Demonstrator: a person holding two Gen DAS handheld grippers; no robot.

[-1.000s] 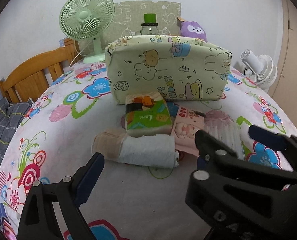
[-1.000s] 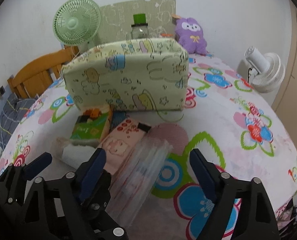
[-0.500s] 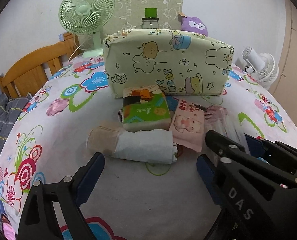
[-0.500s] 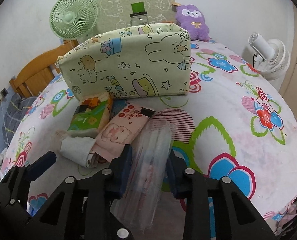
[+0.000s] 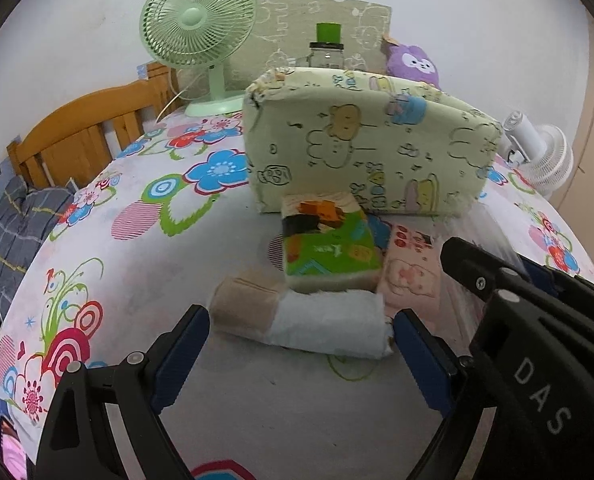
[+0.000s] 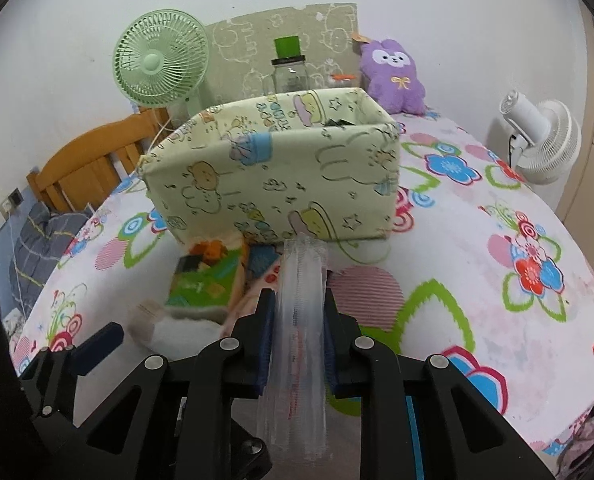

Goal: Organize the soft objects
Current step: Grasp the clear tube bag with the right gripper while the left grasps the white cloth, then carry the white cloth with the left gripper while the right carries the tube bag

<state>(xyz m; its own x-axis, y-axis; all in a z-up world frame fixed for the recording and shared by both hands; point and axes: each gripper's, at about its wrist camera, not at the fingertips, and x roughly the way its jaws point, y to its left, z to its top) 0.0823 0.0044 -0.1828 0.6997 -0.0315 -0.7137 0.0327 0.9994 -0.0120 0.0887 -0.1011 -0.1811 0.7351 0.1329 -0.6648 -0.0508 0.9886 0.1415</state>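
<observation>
My right gripper [image 6: 297, 332] is shut on a clear plastic packet [image 6: 299, 300], lifted edge-up in front of the pale green cartoon fabric box [image 6: 273, 184]. In the left wrist view my left gripper [image 5: 301, 344] stands open just short of a rolled beige and white cloth [image 5: 301, 320]. Behind the roll lies a green tissue pack [image 5: 329, 248], and a pink tissue pack [image 5: 411, 268] lies to its right. The fabric box [image 5: 361, 160] stands behind them. The right gripper's black body [image 5: 537, 320] fills the lower right of that view.
A flowered sheet [image 6: 497, 280] covers the bed. A green fan [image 5: 197, 32], a jar with a green lid [image 5: 327, 46] and a purple plush toy [image 6: 393, 76] stand by the wall. A white fan [image 6: 537, 140] is at the right, a wooden headboard [image 5: 81, 132] at the left.
My right gripper closed its jaws on the clear packet and raised it off the sheet, edge-up. The left gripper stayed open and barely shifted.
</observation>
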